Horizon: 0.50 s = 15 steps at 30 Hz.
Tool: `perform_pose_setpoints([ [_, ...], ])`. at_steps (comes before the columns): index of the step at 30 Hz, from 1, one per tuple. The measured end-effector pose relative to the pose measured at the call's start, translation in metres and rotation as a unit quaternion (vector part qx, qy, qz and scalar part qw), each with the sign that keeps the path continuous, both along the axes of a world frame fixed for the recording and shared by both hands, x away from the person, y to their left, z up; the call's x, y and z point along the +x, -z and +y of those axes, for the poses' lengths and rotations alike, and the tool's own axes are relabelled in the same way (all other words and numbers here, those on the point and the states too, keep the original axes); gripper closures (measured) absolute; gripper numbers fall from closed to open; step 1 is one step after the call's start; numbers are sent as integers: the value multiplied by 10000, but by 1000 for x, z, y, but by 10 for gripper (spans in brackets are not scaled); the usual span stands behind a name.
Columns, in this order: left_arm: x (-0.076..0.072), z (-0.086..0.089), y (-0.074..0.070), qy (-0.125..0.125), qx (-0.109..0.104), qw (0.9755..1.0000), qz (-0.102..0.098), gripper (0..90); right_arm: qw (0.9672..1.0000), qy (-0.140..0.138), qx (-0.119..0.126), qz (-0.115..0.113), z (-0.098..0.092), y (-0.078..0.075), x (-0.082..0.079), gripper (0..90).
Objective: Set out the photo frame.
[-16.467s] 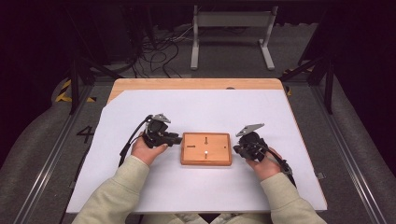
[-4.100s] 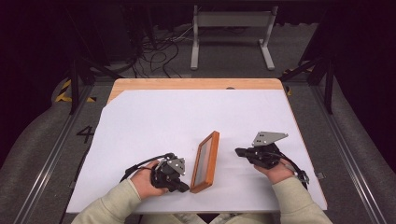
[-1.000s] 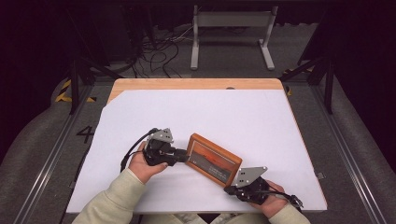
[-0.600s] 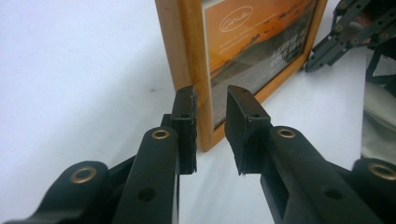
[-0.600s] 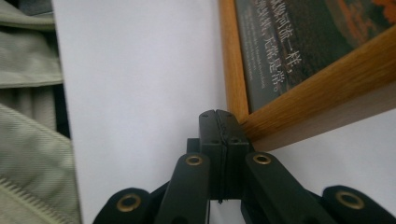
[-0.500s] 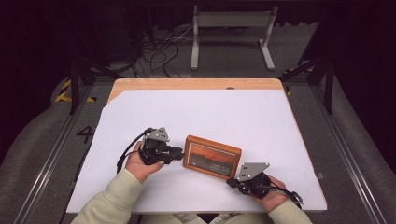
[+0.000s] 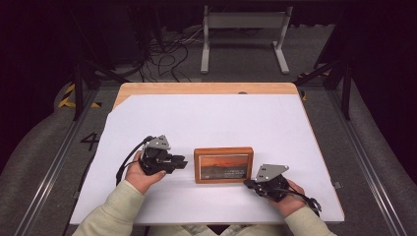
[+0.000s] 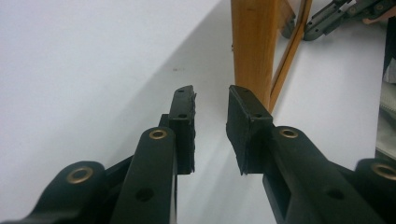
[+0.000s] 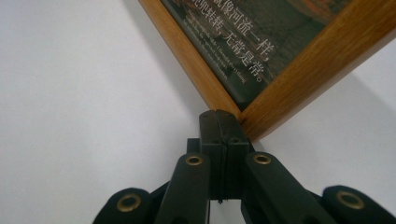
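Just below the centre of the high view, a wooden picture frame (image 7: pixel 223 164) rests on the white table (image 7: pixel 211 118), long axis running left to right, picture showing. The right gripper (image 7: pixel 250 184) is nearer, its jaws pressed together with nothing between them, tips at the frame's lower right corner, perhaps touching. The left gripper (image 7: pixel 181 162) sits just left, parted and empty, frame edge ahead.

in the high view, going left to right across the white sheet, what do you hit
left hand → left gripper, jaws apart → wooden picture frame, picture side up → right gripper, jaws shut at the frame's near right corner → right hand
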State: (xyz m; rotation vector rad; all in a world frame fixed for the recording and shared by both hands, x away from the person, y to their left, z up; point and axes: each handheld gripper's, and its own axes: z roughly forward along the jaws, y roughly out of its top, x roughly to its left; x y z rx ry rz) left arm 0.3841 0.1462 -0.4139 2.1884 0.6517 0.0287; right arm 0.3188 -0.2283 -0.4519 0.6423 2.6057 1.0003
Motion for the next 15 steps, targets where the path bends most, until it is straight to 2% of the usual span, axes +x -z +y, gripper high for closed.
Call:
perform_pose_setpoints([
  [4, 0, 5, 0, -80, -21, 10000, -15, 704, 9999, -10, 67, 92, -2, -2, -1, 900],
  [6, 1, 8, 0, -187, -56, 9998, -32, 665, 9995, -57, 290, 95, -5, -12, -4, 897],
  [9, 0, 11, -3, -302, -100, 9995, -74, 627, 9987, -50, 502, -3, -7, -24, -6, 795],
  [12, -3, 15, -6, -395, -184, 9989, -142, 567, 9977, -78, 655, -140, -9, -36, -7, 725],
  [13, -3, 15, -6, -395, -184, 9989, -142, 544, 9977, -78, 655, -140, -9, -36, -7, 725],
  [14, -4, 17, -8, -487, -256, 9983, -184, 521, 9967, -74, 770, -256, -12, -44, -7, 668],
  [15, -4, 17, -8, -487, -256, 9983, -184, 506, 9967, -74, 770, -256, -12, -44, -7, 668],
])
